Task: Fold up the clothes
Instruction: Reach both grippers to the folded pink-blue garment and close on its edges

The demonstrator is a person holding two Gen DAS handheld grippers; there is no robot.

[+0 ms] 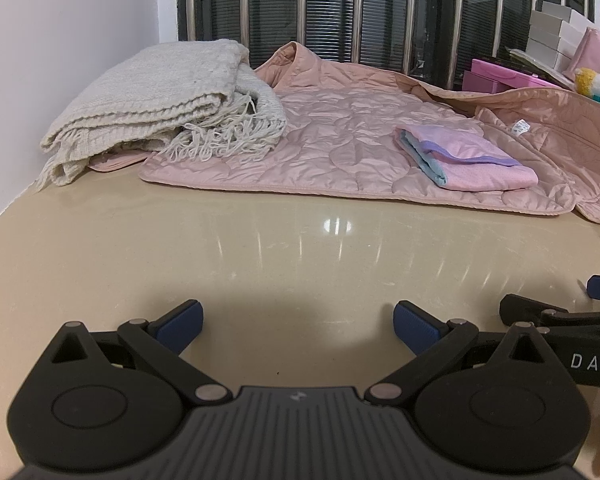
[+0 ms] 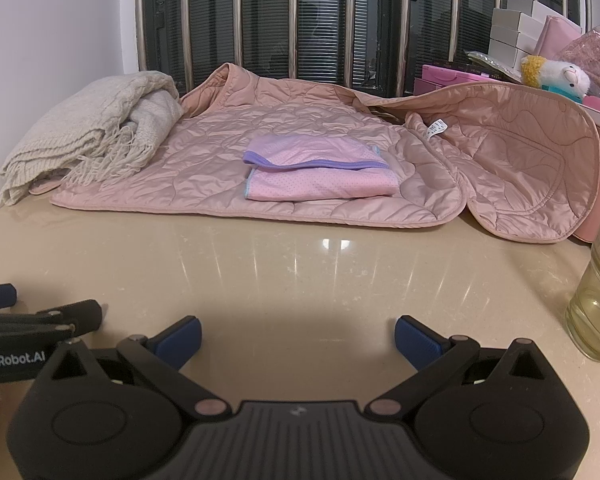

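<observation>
A pink quilted jacket (image 1: 340,136) lies spread flat at the back of the beige table; it also shows in the right wrist view (image 2: 308,160). A small folded pink garment with purple trim (image 1: 468,156) rests on top of it, seen too in the right wrist view (image 2: 320,168). A folded cream knitted blanket with fringe (image 1: 164,100) lies at the jacket's left, also in the right wrist view (image 2: 88,132). My left gripper (image 1: 298,326) is open and empty, low over the bare table, well short of the jacket. My right gripper (image 2: 298,338) is open and empty beside it.
A glass of yellowish liquid (image 2: 598,300) stands at the right near my right gripper. Pink boxes (image 2: 456,80), white boxes (image 2: 516,32) and a plush toy (image 2: 556,74) crowd the back right. A barred window runs behind. The white wall (image 1: 60,40) bounds the left.
</observation>
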